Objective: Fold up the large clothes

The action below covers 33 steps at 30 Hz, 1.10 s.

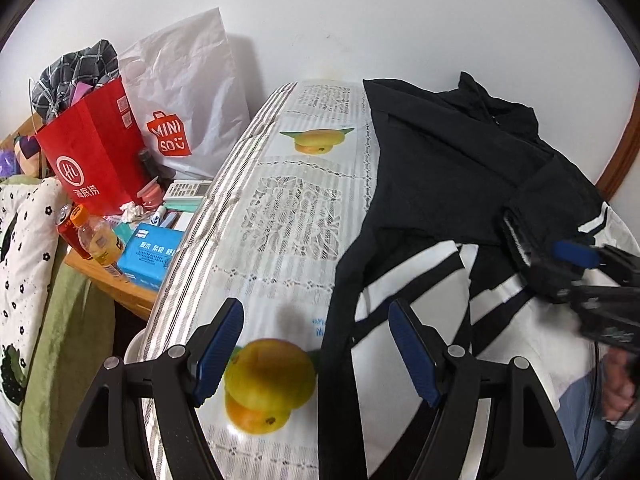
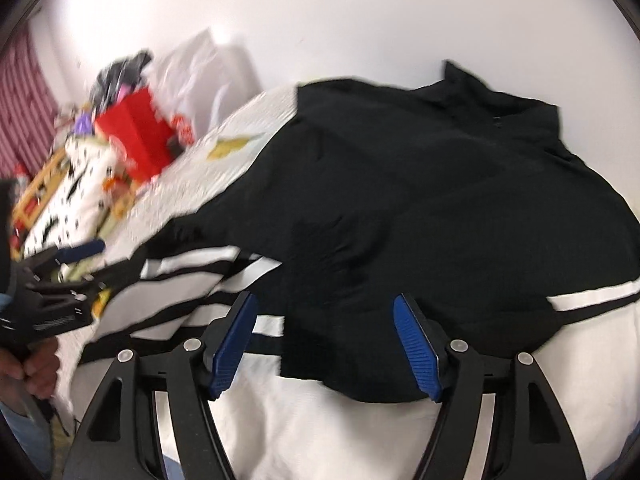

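Nearest the left wrist camera, the left gripper [image 1: 316, 352], blue-padded fingers [image 1: 222, 344] spread wide and holding nothing, poised over a table [image 1: 288, 216] covered in a lace-patterned cloth printed with oranges. Directly between those fingers, one printed orange [image 1: 268, 384] and the dark edge of a black-and-white jacket [image 1: 452, 184], its black side strip running down toward the camera. Nearest the right wrist camera, the right gripper [image 2: 326, 344], likewise wide open and empty, hovering above the jacket's [image 2: 420, 208] white lower panel where the black fabric overlaps it. At the left edge of that blurred view, the other gripper in a hand [image 2: 34, 368]. Further out, the jacket spread across the right side of the table, black upper body toward the wall, white stripes crossing the sleeves, collar [image 1: 492, 100] at the far end just short of the white wall [image 1: 360, 20]. Seen from the left wrist, the right gripper's blue pad over a striped sleeve cuff at the table's right edge. Beside the table on the left, a lower wooden stand crowded with a blue tissue box [image 1: 154, 252], an orange-capped bottle [image 1: 98, 240], a red can and a remote control [image 1: 186, 190]. Behind these, a red paper bag [image 1: 94, 156] stuffed with checked fabric, and a white Miniso bag [image 1: 188, 96] leaning on the wall.
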Each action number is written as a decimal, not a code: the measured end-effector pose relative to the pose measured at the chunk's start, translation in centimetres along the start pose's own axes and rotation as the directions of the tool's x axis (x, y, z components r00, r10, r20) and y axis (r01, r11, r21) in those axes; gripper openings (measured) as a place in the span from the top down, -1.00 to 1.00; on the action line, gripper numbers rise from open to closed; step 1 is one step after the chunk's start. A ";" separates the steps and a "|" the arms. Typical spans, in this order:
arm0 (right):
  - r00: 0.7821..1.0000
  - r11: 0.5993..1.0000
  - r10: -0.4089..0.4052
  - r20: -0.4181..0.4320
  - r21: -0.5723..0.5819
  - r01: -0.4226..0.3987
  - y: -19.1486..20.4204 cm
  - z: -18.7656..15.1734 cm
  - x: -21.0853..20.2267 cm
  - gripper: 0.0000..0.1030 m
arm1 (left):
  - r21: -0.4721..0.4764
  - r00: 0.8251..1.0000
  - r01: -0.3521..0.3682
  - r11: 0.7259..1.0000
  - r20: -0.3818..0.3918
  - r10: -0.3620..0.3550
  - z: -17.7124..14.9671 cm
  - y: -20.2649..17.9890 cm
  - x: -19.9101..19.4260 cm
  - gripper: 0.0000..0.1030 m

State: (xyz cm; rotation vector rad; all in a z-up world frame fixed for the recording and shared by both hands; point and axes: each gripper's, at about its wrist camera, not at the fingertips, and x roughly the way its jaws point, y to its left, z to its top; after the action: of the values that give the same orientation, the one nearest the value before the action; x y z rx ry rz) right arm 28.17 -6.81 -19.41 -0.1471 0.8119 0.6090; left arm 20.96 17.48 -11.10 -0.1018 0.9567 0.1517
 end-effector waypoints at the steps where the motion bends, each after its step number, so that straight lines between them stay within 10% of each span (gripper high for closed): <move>1: 1.000 1.000 -0.008 -0.014 -0.007 0.008 0.4 0.0 0.6 -0.36 | 0.002 1.000 0.002 1.000 0.000 -0.002 0.0 -0.1 -0.1 -0.42; 9: 0.990 0.991 -0.131 -0.059 -0.032 0.129 0.6 -0.3 4.3 -0.34 | 0.012 1.000 0.008 1.000 -0.008 -0.008 0.0 -1.1 0.0 -0.42; 11: 0.989 0.988 -0.145 -0.031 -0.057 0.143 0.8 -0.2 4.1 0.37 | 0.019 1.000 0.002 1.000 -0.005 -0.002 0.1 -1.5 -0.1 -0.42; 14: 0.997 0.995 -0.076 -0.014 -0.058 0.075 -0.2 0.5 2.0 0.86 | 0.016 1.000 -0.001 1.000 -0.004 0.001 0.4 -1.8 -0.2 -0.42; 22: 0.955 0.968 -0.207 0.212 0.186 0.168 -13.5 1.1 -11.3 0.86 | 0.023 1.000 -0.006 1.000 0.016 0.006 1.8 -3.6 -0.3 -0.42; 33: 0.925 0.849 -0.371 0.083 0.433 0.302 -30.2 -3.0 -13.4 0.67 | 0.064 0.999 -0.038 0.997 0.002 0.038 2.7 -6.4 0.8 -0.42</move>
State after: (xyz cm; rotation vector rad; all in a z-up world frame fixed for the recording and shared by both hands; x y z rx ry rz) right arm 36.13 -38.69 -15.03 0.1475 0.7158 0.1021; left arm 24.74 11.67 -10.07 -0.0242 0.9627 0.1559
